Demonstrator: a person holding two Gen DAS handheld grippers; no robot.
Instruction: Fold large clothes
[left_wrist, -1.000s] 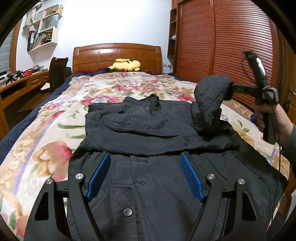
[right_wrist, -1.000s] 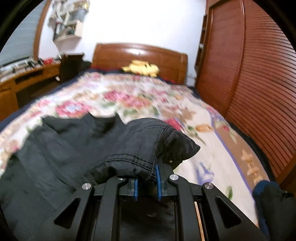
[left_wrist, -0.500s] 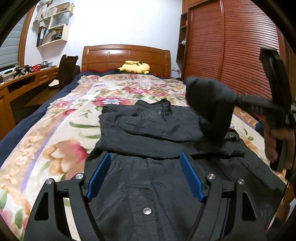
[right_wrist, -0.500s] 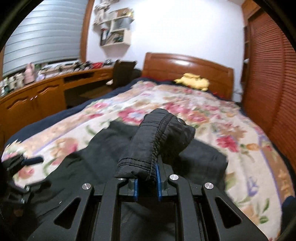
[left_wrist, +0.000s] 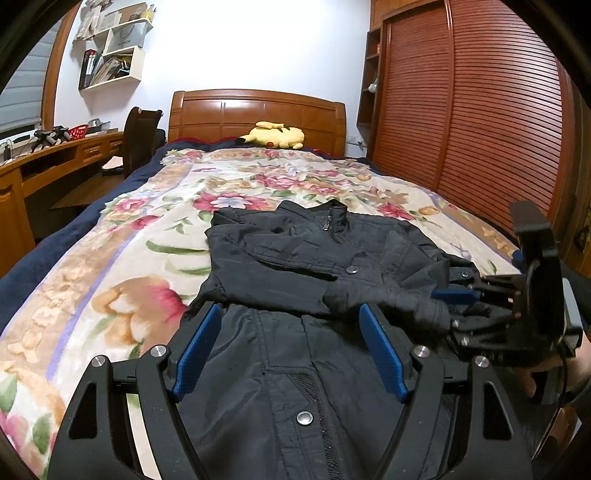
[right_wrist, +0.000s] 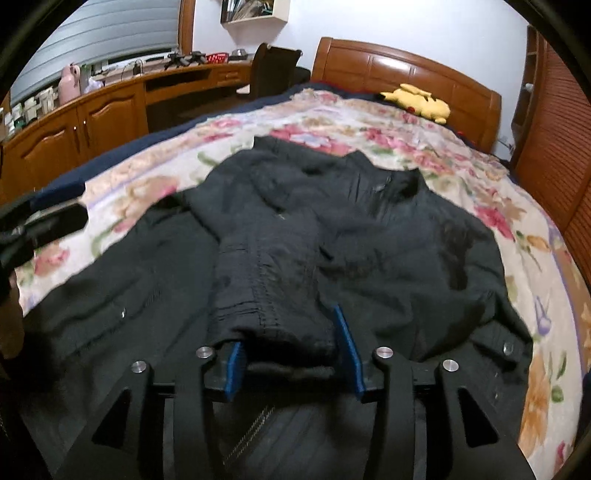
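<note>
A black jacket (left_wrist: 295, 258) lies front up on the floral bedspread (left_wrist: 155, 236), collar toward the headboard. Its right sleeve (left_wrist: 388, 299) is folded across the chest. My left gripper (left_wrist: 291, 347) is open and empty, hovering over the jacket's lower front. My right gripper (right_wrist: 291, 354) is open, its blue pads on either side of the sleeve cuff (right_wrist: 269, 317), which lies on the jacket (right_wrist: 406, 236). The right gripper also shows at the right in the left wrist view (left_wrist: 458, 295), low over the jacket.
A yellow plush toy (left_wrist: 273, 134) lies by the wooden headboard (left_wrist: 255, 110). A slatted wardrobe (left_wrist: 498, 110) stands along the bed's right side. A desk (left_wrist: 55, 158) and a chair (left_wrist: 142, 136) stand left of the bed.
My right gripper carried the sleeve cuff leftwards and down onto the jacket's chest, then its jaws opened. My left gripper stayed open and shifted slightly.
</note>
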